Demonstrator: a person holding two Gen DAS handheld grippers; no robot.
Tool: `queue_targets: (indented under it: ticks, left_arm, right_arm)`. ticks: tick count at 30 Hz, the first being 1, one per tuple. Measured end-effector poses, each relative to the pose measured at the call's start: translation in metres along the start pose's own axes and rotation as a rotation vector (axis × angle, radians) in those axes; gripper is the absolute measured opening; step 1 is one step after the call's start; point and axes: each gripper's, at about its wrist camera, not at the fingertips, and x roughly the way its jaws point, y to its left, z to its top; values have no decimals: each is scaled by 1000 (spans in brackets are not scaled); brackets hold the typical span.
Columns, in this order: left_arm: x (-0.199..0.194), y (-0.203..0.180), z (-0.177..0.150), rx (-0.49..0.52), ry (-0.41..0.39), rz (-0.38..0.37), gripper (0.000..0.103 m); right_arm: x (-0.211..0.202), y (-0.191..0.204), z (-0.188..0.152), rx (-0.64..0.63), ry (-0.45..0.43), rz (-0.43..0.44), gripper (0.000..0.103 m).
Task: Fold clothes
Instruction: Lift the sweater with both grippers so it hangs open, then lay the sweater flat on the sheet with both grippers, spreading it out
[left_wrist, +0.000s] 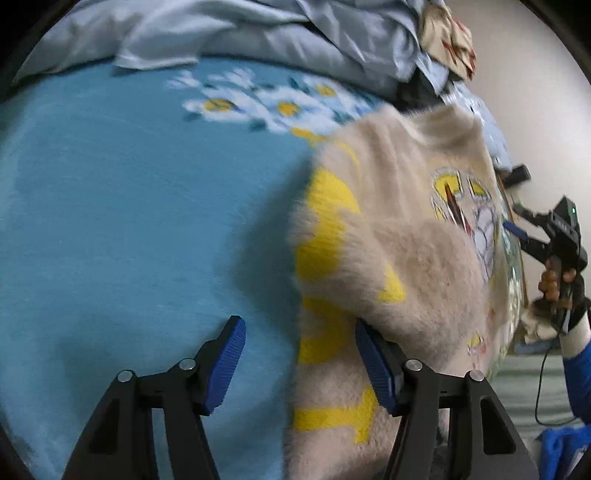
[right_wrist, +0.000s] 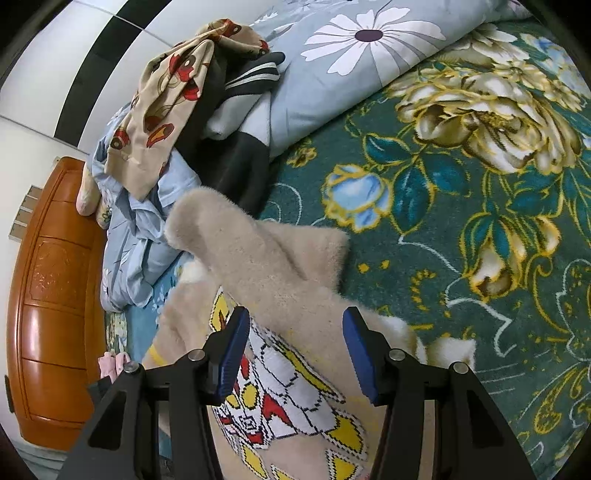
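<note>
A fuzzy beige sweater (left_wrist: 399, 258) with yellow patches and a cartoon print lies on the bed, one part folded over its body. My left gripper (left_wrist: 299, 365) is open at the sweater's left edge, its right finger (left_wrist: 373, 365) tucked under a fold of the fabric, its left finger over the blue blanket. In the right wrist view the sweater (right_wrist: 295, 295) lies below my right gripper (right_wrist: 295, 354), which is open and hovers over the folded sleeve and the print. The right gripper also shows in the left wrist view (left_wrist: 532, 229), hand-held beyond the sweater's far side.
A blue blanket with daisies (left_wrist: 129, 203) covers the bed on the left. A green floral blanket (right_wrist: 480, 221) lies on the right. A pile of clothes (right_wrist: 177, 110) and a grey flowered duvet (right_wrist: 351, 55) sit at the back. A wooden headboard (right_wrist: 55, 277) stands on the left.
</note>
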Motion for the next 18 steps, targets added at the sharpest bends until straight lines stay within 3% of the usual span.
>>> queue_targets:
  ticks: [1, 3, 8, 18]
  left_arm:
    - [1, -2, -1, 5, 4, -10, 55]
    - [5, -8, -1, 16, 16, -23, 39]
    - [11, -18, -3, 76, 27, 17, 12]
    - [-8, -23, -14, 85, -36, 58, 8]
  right_arm:
    - [0, -1, -1, 4, 1, -3, 54]
    - [1, -3, -2, 11, 3, -10, 54]
    - [5, -6, -5, 30, 21, -10, 54]
    - [7, -18, -5, 51, 19, 4, 54]
